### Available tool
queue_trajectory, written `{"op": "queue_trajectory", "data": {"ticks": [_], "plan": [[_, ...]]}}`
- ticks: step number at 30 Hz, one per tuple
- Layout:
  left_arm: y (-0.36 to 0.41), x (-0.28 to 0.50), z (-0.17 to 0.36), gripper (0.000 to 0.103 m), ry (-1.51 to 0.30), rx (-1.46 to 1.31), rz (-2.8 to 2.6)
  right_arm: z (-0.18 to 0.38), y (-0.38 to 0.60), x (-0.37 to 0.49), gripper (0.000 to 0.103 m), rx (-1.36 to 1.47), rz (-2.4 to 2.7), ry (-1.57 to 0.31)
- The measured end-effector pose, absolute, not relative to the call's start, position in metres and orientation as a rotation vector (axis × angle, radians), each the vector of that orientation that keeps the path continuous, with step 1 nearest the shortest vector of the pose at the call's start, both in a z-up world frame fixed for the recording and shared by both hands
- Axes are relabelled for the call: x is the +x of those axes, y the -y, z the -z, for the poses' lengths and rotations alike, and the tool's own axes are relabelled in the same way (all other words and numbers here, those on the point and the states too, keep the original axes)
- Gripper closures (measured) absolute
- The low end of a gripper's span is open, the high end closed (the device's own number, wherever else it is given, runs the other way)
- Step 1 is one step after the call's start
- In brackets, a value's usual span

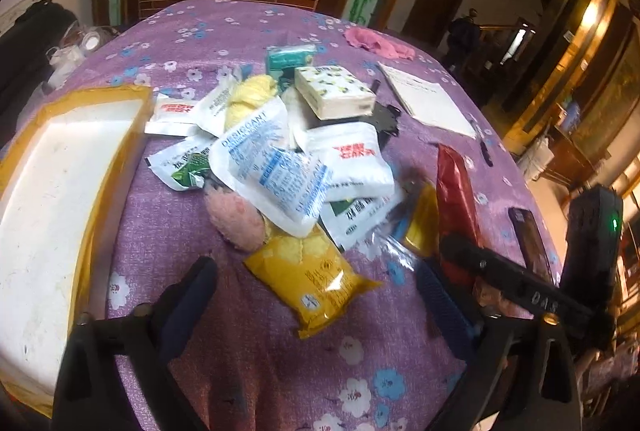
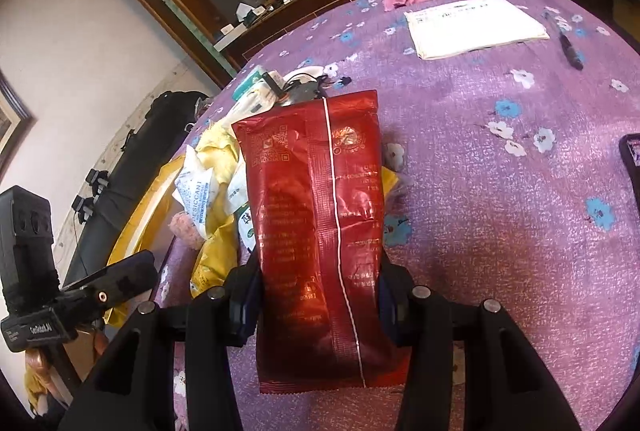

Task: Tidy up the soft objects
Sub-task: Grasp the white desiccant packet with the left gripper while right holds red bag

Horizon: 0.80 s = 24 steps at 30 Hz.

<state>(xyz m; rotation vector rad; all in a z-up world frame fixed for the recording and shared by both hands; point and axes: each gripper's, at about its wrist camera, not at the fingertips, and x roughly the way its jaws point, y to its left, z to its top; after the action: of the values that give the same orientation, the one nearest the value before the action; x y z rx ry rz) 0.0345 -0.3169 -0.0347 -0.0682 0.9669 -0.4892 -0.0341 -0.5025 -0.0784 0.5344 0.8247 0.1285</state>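
The right gripper point(image 2: 318, 295) fingers pinch the red packet point(image 2: 320, 215) between them; hold gently. The left gripper point(image 1: 316, 295) fingers are spread, yellow packet point(image 1: 316, 279) lying between

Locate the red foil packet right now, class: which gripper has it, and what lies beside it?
The red foil packet is clamped between the fingers of the right gripper, above the purple cloth, just right of the pile's yellow packet.
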Motion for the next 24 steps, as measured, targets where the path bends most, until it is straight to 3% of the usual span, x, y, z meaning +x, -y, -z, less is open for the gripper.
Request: {"op": "queue_trajectory", "data": {"ticks": [7,13,14,15,16,17,18,24], "plan": [[0.326,0.066,0.024,0.013,-0.907,-0.036,0.416,0.082,0.500,-0.030,0.056,0.453,-0.117,-0.830],[0.336,0.120,0.047,0.013,-1.043,-0.098,0.352,0.085,0.507,-0.010,0.056,0.446,-0.124,-0.837],[0.335,0.126,0.055,0.020,-1.076,-0.123,0.349,0.085,0.507,-0.008,0.056,0.445,-0.125,-0.837],[0.335,0.128,0.060,0.039,-1.086,-0.129,0.346,0.084,0.507,-0.007,0.056,0.443,-0.124,-0.837],[0.335,0.129,0.062,0.050,-1.090,-0.120,0.331,0.083,0.507,-0.008,0.056,0.440,-0.123,-0.836],[0.331,0.127,0.063,0.069,-1.079,-0.104,0.290,0.083,0.507,-0.006,0.056,0.436,-0.121,-0.837],[0.327,0.125,0.063,0.075,-1.078,-0.114,0.294,0.082,0.507,-0.006,0.056,0.431,-0.120,-0.838],[0.293,0.104,0.047,0.084,-1.035,-0.232,0.338,0.085,0.505,-0.001,0.056,0.407,-0.127,-0.842]]}}
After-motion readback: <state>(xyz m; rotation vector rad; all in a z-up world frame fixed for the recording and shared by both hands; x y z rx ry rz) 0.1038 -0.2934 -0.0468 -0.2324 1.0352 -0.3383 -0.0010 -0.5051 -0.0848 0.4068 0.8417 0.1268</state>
